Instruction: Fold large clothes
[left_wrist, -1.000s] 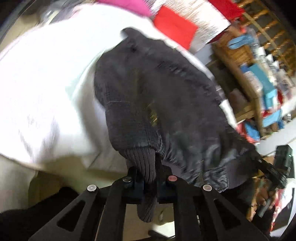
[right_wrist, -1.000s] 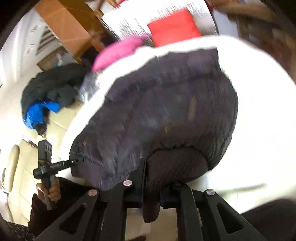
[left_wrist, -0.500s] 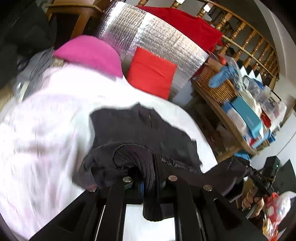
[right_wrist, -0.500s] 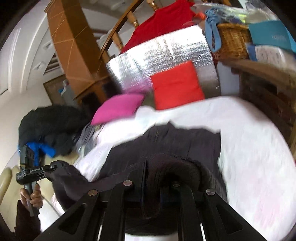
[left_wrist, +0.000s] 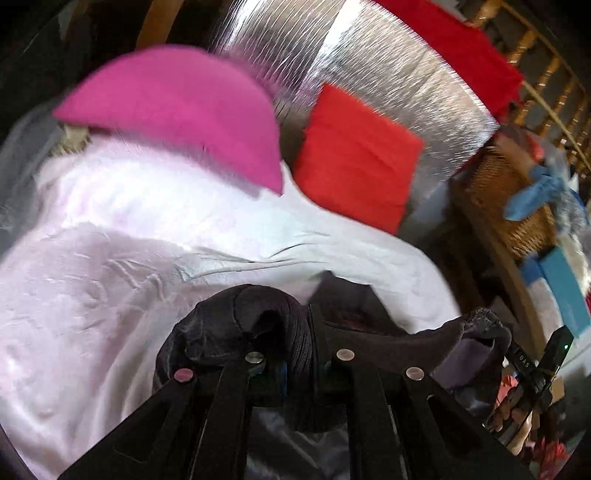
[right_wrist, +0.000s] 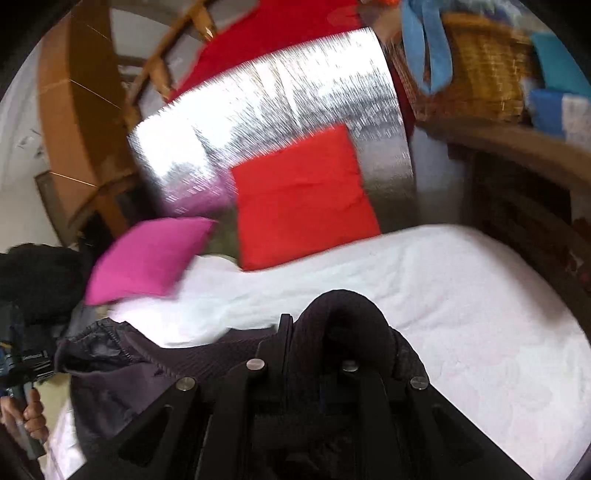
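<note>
We hold the left gripper (left_wrist: 295, 354) clamped on a ribbed cuff and the right gripper (right_wrist: 314, 347) clamped likewise, both angled downward, our hands gripping the handles at the frame edges.

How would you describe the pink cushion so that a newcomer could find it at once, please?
Start at the white-sheeted bed and look to its head, where a silver foil panel stands. The pink cushion lies left of the upright red square cushion, the only magenta thing there.
</note>
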